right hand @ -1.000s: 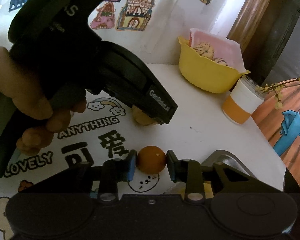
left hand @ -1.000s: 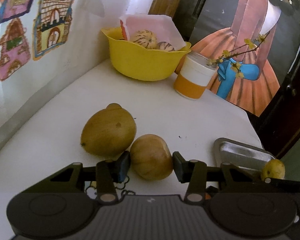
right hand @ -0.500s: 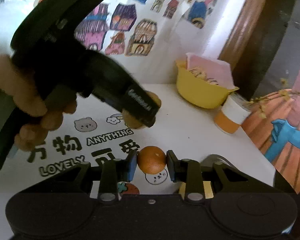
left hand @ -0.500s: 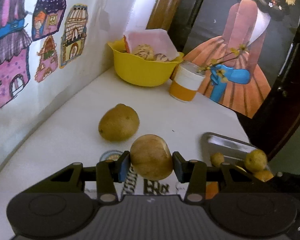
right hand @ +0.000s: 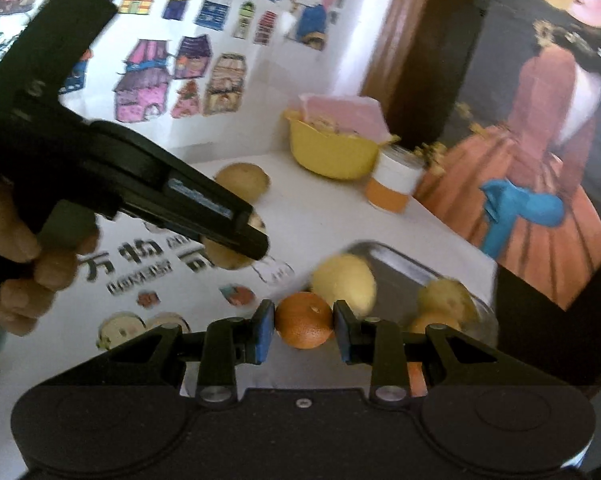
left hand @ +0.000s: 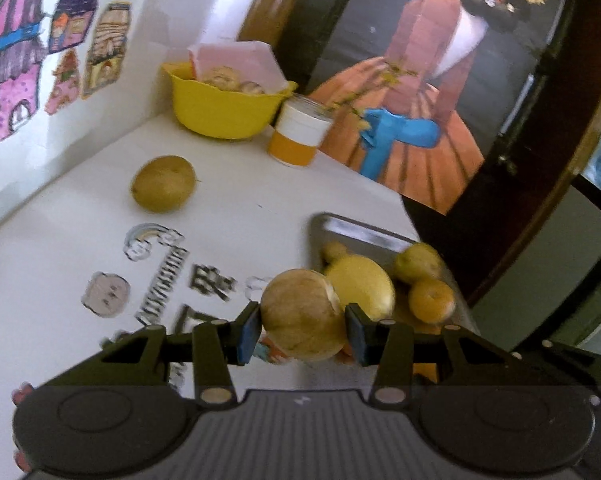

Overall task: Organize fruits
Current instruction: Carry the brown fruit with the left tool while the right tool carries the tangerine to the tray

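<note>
My left gripper (left hand: 302, 330) is shut on a tan round fruit (left hand: 300, 314), held in the air just left of a metal tray (left hand: 364, 232). The tray holds a big yellow fruit (left hand: 360, 286), a yellow-green fruit (left hand: 418, 262) and an orange one (left hand: 430, 300). My right gripper (right hand: 303, 330) is shut on a small orange (right hand: 304, 320), raised near the tray (right hand: 400, 268). In the right wrist view the left gripper (right hand: 256, 240) and a hand (right hand: 16, 248) are at the left. Another tan-green fruit (left hand: 162, 184) lies alone on the table.
A yellow bowl (left hand: 220, 108) with striped fruits and pink paper stands at the back by the wall. Beside it is an orange-and-white cup (left hand: 300, 132). The white tablecloth (left hand: 80, 208) has printed cartoons and lettering. A painted panel (left hand: 416, 80) and a dark door frame stand right of the table.
Both grippers have risen and swung right toward the tray, each carrying its fruit. The tan fruit left its neighbour on the table; the tray's contents came into view.
</note>
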`<state>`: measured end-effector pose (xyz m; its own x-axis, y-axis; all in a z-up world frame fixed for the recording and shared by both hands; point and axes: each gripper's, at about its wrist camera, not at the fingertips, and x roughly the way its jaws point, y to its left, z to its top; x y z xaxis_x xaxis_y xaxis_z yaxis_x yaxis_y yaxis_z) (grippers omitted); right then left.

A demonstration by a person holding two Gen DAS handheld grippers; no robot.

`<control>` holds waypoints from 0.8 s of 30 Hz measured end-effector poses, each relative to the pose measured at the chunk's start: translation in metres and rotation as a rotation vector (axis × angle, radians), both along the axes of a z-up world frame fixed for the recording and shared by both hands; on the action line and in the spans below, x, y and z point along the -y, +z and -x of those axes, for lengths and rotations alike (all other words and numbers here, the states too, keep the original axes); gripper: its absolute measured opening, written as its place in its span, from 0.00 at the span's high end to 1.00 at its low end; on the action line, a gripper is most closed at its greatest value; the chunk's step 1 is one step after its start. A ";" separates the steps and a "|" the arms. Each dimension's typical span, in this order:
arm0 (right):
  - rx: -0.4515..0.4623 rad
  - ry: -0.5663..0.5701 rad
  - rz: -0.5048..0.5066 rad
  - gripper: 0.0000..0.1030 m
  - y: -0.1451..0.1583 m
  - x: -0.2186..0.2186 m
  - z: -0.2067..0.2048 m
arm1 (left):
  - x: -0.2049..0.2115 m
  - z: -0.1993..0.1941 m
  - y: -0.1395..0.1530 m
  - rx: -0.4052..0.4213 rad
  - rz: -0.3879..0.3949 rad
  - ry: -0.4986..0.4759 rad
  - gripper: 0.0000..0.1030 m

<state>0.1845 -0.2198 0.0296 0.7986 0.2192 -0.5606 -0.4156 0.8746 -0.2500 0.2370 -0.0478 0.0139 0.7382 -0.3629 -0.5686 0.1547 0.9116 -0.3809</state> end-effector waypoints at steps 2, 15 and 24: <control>-0.009 -0.033 -0.011 0.67 -0.003 0.011 0.004 | 0.009 0.006 0.000 -0.003 0.001 -0.019 0.52; -0.047 -0.143 -0.073 0.67 -0.022 0.055 0.001 | 0.047 0.012 -0.016 -0.047 -0.023 -0.088 0.52; -0.065 -0.174 -0.100 0.67 -0.033 0.068 -0.012 | 0.064 0.009 -0.024 -0.050 -0.072 -0.127 0.52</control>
